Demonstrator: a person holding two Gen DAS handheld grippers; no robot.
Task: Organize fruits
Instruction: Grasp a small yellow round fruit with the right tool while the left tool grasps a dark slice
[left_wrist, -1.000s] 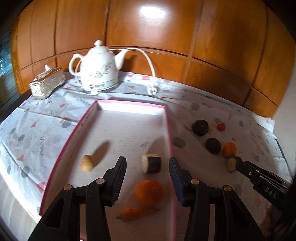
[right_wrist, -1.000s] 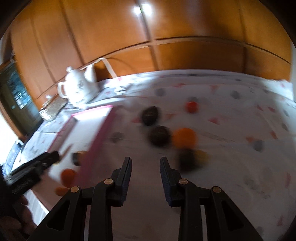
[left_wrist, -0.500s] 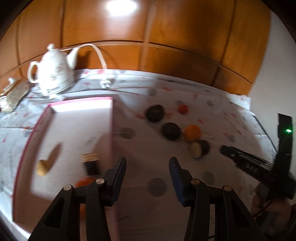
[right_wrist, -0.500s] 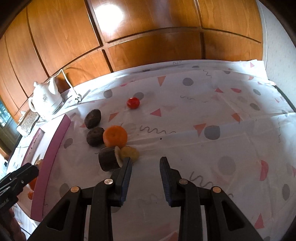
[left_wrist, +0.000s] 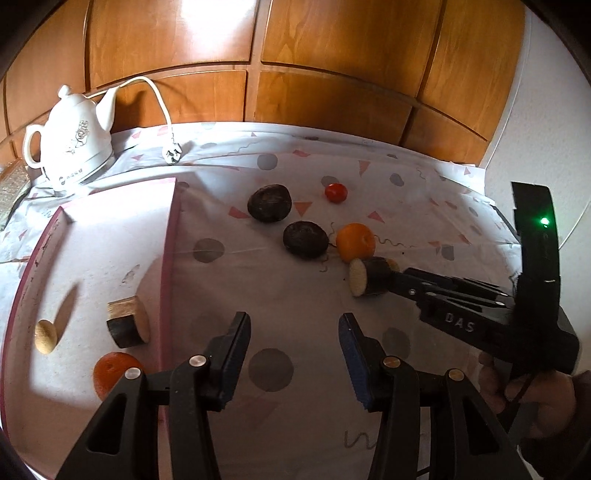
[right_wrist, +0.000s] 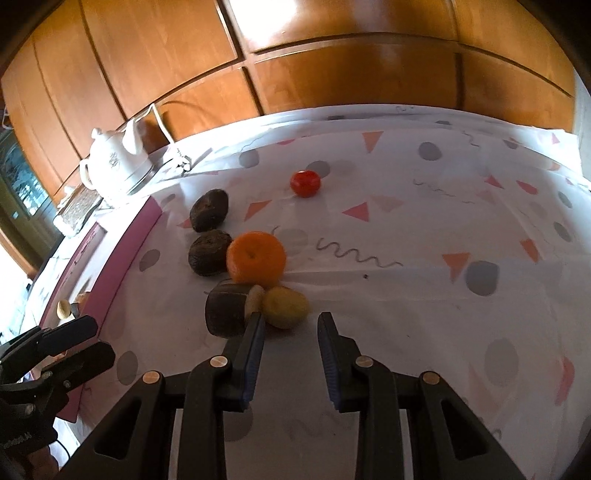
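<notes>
Fruit lies loose on the patterned cloth (right_wrist: 406, 332): an orange (right_wrist: 256, 260), two dark lumps, a tomato (right_wrist: 305, 183). My right gripper (right_wrist: 290, 325), fingers spread and pinching nothing, points at the yellow fruit (right_wrist: 285, 307); a dark cut chunk (right_wrist: 226, 308) crowds its left finger. My left gripper (left_wrist: 294, 328) hangs spread beside the pink tray (left_wrist: 168, 258).

Glossy wood-panelled wall (left_wrist: 332, 55) behind a patterned tablecloth (left_wrist: 406, 177).
</notes>
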